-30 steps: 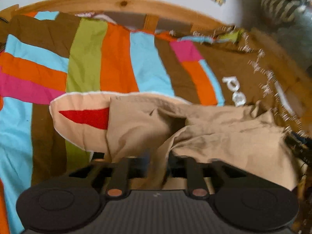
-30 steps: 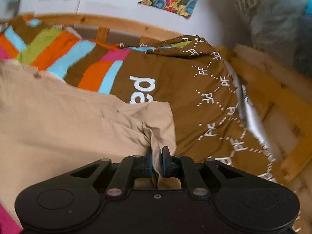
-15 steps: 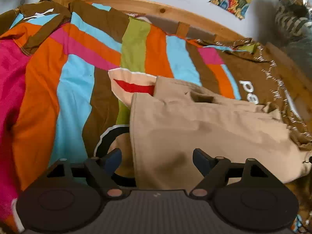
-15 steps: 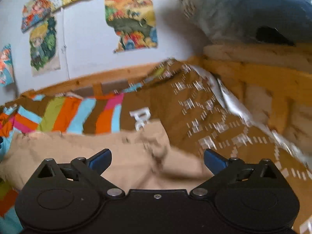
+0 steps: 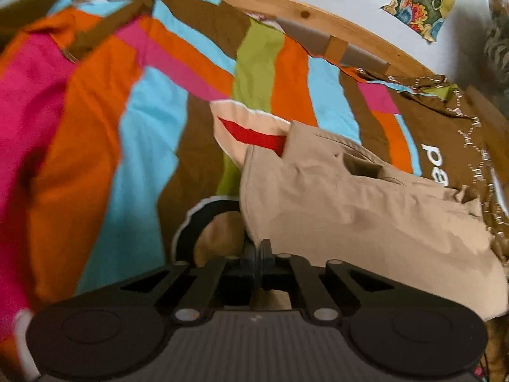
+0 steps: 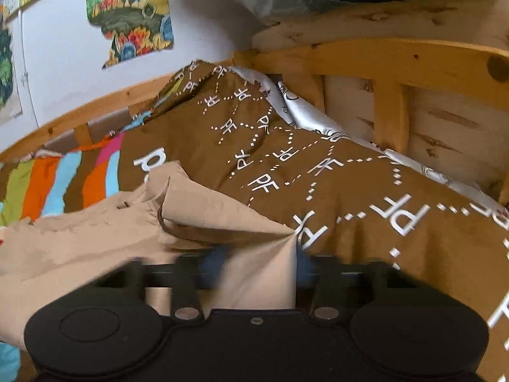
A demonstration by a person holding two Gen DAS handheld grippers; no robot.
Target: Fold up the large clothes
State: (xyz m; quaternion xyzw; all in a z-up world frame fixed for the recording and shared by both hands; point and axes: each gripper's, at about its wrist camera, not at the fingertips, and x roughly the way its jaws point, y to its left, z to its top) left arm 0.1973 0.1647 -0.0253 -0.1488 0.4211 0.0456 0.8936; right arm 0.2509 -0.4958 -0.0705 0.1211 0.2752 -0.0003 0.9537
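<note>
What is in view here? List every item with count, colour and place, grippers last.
garment: one, beige, folded on the bedspread, near both grippers
bedspread: one, striped pink, orange, blue, green and brown, with white letters on its brown part, covering the bed
bed frame: one, light wood, along the wall and at the end of the bed
sheet: one, silvery white, showing past the bedspread by the frame
pictures: several, colourful, on the white wall
left gripper: one, black, jaws shut at the garment's near edge
right gripper: one, black with blue pads, blurred, a garment corner between its jaws, which have just been closing
</note>
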